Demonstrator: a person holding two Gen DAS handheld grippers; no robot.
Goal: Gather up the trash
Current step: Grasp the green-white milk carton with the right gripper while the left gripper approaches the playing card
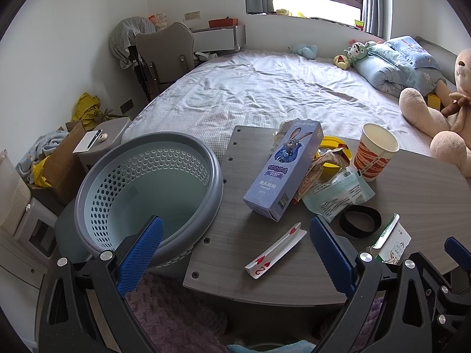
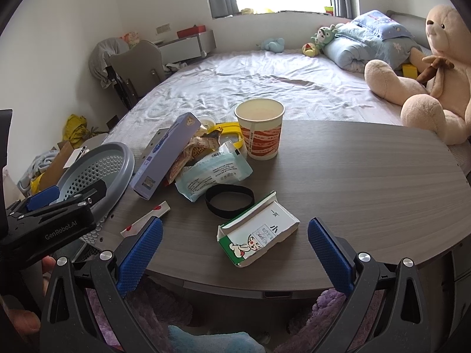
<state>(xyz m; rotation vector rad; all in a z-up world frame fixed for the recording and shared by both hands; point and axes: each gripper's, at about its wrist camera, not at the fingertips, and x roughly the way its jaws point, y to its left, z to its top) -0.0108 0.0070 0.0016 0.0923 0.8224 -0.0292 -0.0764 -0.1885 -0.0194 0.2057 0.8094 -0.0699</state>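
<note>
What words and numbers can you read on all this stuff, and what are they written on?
"GenRobot.AI": side of the left gripper.
"2", with red hearts: folded playing card.
"小": small white and green carton.
"Zootopia", seen upside down: top of the purple rabbit box; its other print is too blurred.
Paper cup and pale blue packet: print too small to read.

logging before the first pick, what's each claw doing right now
Left claw: open, holding nothing, over the table edge beside the basket.
Right claw: open, holding nothing, facing the small carton.
</note>
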